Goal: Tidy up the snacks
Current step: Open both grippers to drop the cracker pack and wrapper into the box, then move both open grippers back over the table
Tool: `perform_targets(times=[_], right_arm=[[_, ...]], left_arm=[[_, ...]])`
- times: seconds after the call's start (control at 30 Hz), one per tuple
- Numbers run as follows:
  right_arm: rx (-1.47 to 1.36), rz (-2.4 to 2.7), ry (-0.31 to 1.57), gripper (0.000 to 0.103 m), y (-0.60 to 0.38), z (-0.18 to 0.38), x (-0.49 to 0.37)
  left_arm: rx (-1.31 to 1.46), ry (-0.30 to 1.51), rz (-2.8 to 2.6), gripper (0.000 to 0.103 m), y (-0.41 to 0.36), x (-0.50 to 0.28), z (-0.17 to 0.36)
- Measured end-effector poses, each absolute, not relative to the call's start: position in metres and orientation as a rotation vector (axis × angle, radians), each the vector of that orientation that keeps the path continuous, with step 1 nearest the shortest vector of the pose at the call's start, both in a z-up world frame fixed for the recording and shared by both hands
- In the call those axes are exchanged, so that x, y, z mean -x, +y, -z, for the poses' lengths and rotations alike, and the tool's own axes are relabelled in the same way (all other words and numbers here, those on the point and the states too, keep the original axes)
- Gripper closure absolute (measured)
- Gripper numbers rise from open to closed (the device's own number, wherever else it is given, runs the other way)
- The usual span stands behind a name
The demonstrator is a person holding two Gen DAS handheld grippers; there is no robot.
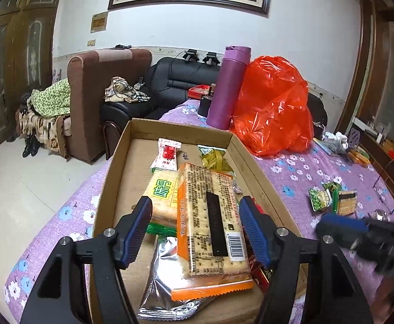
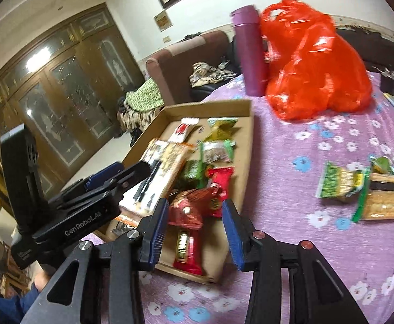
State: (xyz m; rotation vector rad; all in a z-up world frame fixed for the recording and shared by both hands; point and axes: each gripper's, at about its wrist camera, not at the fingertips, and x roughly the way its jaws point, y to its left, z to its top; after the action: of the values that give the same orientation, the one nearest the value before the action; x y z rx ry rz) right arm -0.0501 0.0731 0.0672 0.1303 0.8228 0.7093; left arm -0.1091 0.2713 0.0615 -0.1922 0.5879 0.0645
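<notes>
Snacks mostly gathered in cardboard box [image 1: 115, 162] on purple floral cloth [image 1: 291, 172]. Left gripper [image 1: 195, 232] spread over orange cracker packet [image 1: 210, 216], apparently not touching it. Right gripper [image 2: 194, 232] spread, empty, above red packets [image 2: 194, 208]. Loose pea packet [image 2: 340, 181] and cracker pack [image 2: 388, 199] lie at two o'clock — approach low, pinch the flat edge, one packet at a time.

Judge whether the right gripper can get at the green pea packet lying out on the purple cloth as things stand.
Probably yes: the right gripper is open and empty, and the green pea packet lies in the open on the cloth, overlapping only a cracker pack.
</notes>
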Motion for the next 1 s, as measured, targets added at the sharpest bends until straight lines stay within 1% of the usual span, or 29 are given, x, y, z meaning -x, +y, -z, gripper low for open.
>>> perform_targets(times=[0.2,0.33,0.47,0.53,0.57,0.6,0.7,0.9,1.0], right_arm=[[-0.227,-0.626,0.788,0.057,0.012,-0.078,0.041],[-0.309,-0.56,0.777,0.055,-0.036,-0.081,0.037],[-0.368,-0.44,0.759,0.055,-0.093,-0.087,0.033],[-0.362,-0.357,0.746,0.051,-0.118,-0.091,0.033],[-0.368,-0.307,0.744,0.045,-0.134,-0.091,0.033],[-0.378,-0.257,0.742,0.042,-0.148,-0.09,0.033],[-0.379,-0.107,0.716,0.042,-0.188,-0.086,0.033],[-0.423,0.03,0.712,0.042,-0.239,-0.067,0.036],[-0.45,0.059,0.733,0.043,-0.255,-0.059,0.033]], left_arm=[[0.105,0.575,-0.057,0.036,0.248,0.113,-0.073],[0.072,0.563,0.0,0.032,0.224,0.115,-0.088],[0.027,0.592,0.078,0.031,0.189,0.107,-0.094],[0.006,0.618,0.129,0.031,0.17,0.101,-0.095],[-0.008,0.64,0.168,0.03,0.157,0.095,-0.096],[-0.018,0.655,0.199,0.03,0.147,0.091,-0.097],[-0.034,0.7,0.303,0.023,0.111,0.07,-0.098],[-0.077,0.783,0.402,0.022,0.043,0.015,-0.09],[-0.135,0.793,0.402,0.022,0.017,-0.007,-0.082]])
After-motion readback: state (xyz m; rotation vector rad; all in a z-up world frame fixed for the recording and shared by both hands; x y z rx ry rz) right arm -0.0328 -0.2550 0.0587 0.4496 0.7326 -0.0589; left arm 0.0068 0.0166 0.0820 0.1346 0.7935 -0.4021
